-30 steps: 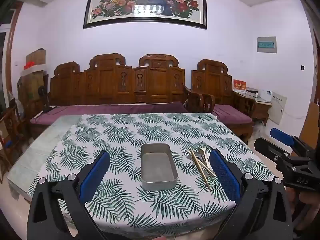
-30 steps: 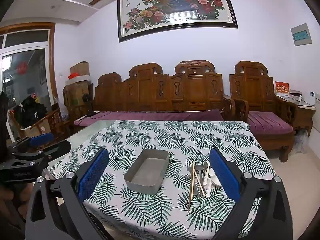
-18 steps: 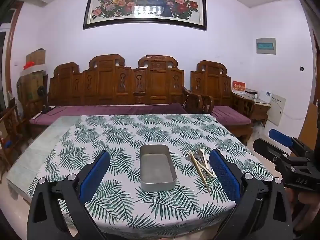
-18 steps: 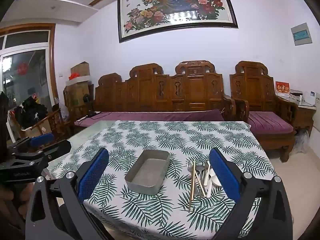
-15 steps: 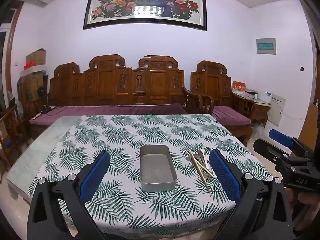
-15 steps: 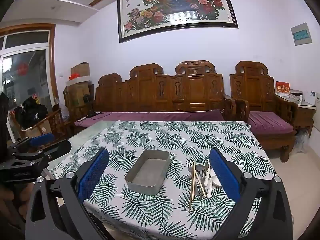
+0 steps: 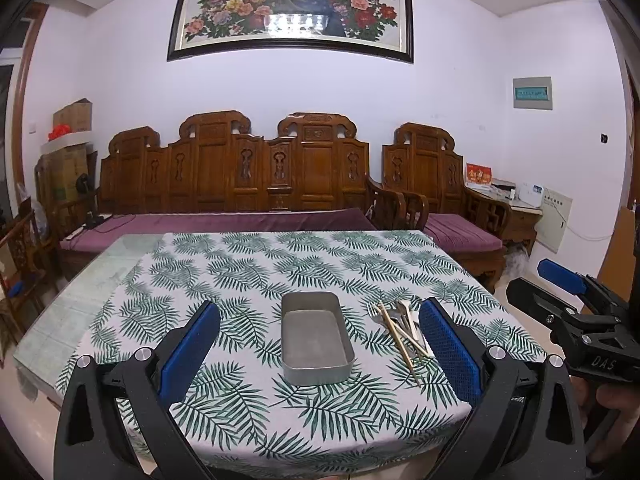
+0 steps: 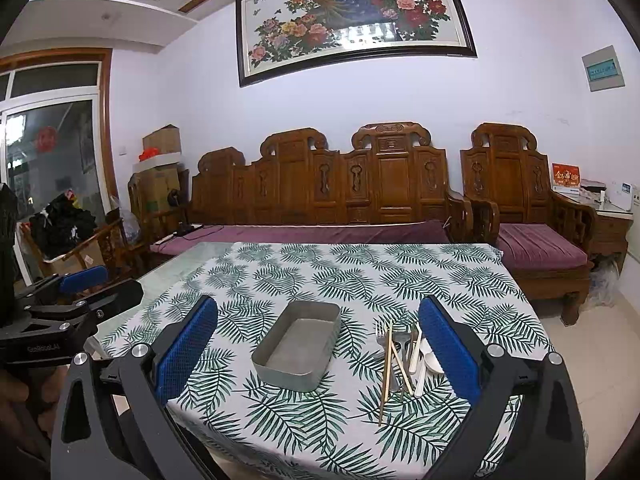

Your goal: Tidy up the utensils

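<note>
An empty grey metal tray (image 7: 314, 338) (image 8: 298, 346) lies on the leaf-print tablecloth (image 7: 256, 276) (image 8: 360, 276). To its right is a loose pile of utensils (image 7: 400, 326) (image 8: 402, 354): wooden chopsticks, metal forks and a white spoon. My left gripper (image 7: 318, 354) hangs open above the table's near edge, nothing between its blue pads. My right gripper (image 8: 316, 350) is also open and holds nothing, short of the tray and pile. Each gripper shows at the edge of the other's view.
A carved wooden sofa (image 7: 240, 184) with purple cushions stands behind the table, and a matching armchair (image 8: 520, 208) at the right. Bare glass tabletop (image 7: 80, 304) shows left of the cloth. Cardboard boxes (image 8: 160, 168) are stacked at the far left.
Both views have drifted very slightly; the tray and utensils have not moved and both grippers stay open.
</note>
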Action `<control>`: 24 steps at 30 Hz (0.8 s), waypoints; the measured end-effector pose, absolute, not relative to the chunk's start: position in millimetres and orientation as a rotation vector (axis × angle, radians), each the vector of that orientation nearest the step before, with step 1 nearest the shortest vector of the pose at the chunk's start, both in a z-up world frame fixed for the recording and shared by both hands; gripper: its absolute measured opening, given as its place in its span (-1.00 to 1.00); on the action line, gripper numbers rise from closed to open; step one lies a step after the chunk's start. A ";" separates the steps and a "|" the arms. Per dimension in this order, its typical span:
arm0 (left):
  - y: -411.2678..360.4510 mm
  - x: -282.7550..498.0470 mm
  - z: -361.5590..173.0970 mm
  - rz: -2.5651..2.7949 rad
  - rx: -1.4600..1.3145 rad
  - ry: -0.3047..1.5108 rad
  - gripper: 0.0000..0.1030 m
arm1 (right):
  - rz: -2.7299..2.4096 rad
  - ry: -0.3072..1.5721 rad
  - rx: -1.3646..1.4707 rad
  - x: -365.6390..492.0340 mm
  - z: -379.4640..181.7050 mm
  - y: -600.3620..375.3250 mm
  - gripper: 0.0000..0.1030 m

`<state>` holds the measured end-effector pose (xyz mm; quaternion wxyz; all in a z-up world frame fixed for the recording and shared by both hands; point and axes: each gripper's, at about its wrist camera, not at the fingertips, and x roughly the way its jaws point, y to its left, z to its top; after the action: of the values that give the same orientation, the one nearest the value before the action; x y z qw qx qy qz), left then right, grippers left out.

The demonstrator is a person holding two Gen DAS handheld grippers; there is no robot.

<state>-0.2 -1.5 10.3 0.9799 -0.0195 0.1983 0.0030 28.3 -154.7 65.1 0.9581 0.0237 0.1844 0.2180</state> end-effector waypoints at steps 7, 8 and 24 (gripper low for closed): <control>-1.4 -1.4 14.5 0.006 -0.038 0.396 0.87 | 0.442 0.372 0.049 27.6 65.7 -155.2 0.95; -1.4 -1.6 14.9 0.006 -0.038 0.395 0.87 | 0.442 0.372 0.048 27.6 65.8 -155.1 0.95; -2.2 -4.0 19.0 0.005 -0.036 0.391 0.87 | 0.444 0.370 0.052 25.7 71.5 -148.4 0.95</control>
<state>-4.0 -2.2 19.0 0.9808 -0.0179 0.1944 0.0025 25.8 -148.4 71.5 0.9582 0.0258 0.1825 0.2187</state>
